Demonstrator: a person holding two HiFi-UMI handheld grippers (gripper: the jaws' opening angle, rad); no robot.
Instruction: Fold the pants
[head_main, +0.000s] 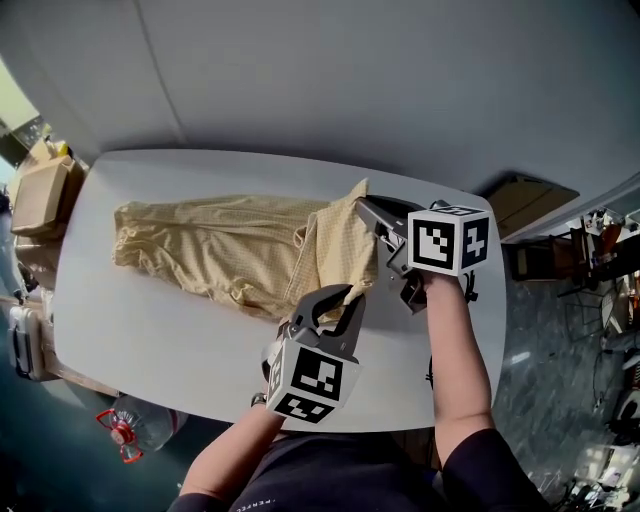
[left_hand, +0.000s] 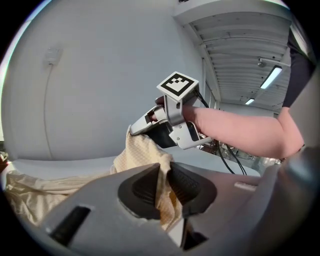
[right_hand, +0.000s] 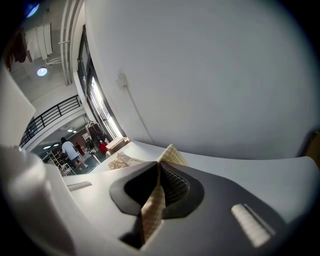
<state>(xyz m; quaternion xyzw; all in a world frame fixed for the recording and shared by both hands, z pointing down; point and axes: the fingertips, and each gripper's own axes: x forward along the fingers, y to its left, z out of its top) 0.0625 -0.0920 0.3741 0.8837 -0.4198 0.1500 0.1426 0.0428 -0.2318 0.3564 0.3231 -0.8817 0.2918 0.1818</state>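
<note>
Pale yellow checked fabric pants (head_main: 215, 250) lay along the white rounded table (head_main: 150, 340), their right end lifted near its right edge. The left gripper (head_main: 338, 298) and right gripper (head_main: 364, 208) were each clamped on that end's fabric. Bare tabletop ran along the near edge.

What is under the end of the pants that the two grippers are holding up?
Bare table shows beside it; the rest of the pants lies flat there. What sits directly beneath the raised flap is covered by the cloth.
</note>
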